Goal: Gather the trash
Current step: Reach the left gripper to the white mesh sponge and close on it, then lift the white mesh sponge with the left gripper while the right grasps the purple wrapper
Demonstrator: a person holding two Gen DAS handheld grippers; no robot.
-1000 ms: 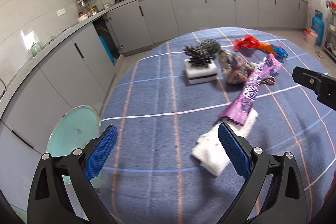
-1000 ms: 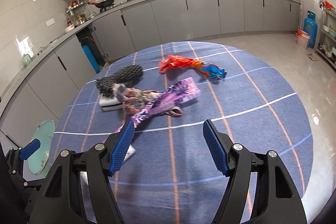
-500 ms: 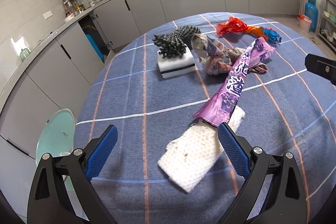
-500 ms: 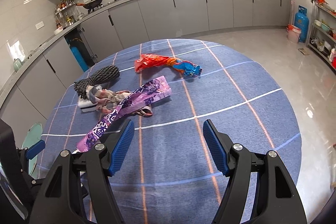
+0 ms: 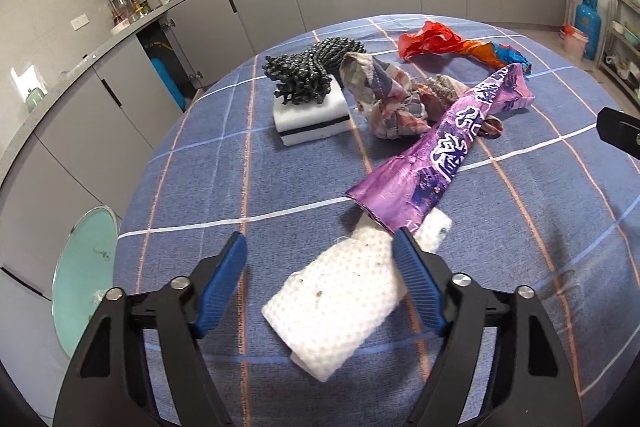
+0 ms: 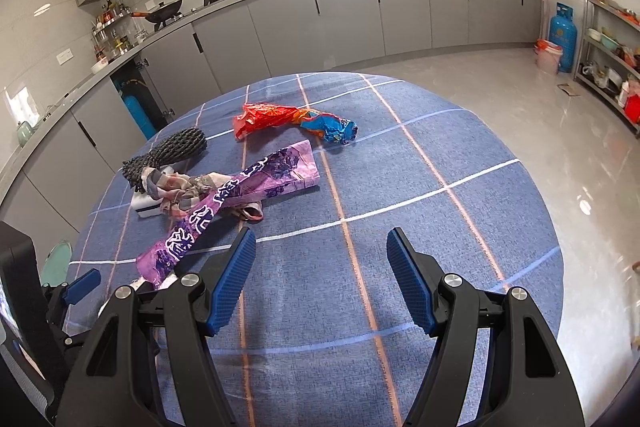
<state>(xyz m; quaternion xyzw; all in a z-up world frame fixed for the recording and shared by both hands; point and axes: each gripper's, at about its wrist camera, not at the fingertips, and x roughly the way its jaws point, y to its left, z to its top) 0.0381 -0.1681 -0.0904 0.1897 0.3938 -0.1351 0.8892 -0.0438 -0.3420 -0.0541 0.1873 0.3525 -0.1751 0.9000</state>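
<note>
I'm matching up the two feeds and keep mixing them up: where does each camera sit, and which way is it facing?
Left wrist view: sits on the left gripper, angled down at the white paper towel between its closing jaws; the right gripper's black tip shows at the right edge.
Right wrist view: sits on the right gripper, angled down over bare tablecloth toward the kitchen cabinets; the left gripper shows bottom left.
Shared: purple wrapper, red wrapper, black scrubber.
</note>
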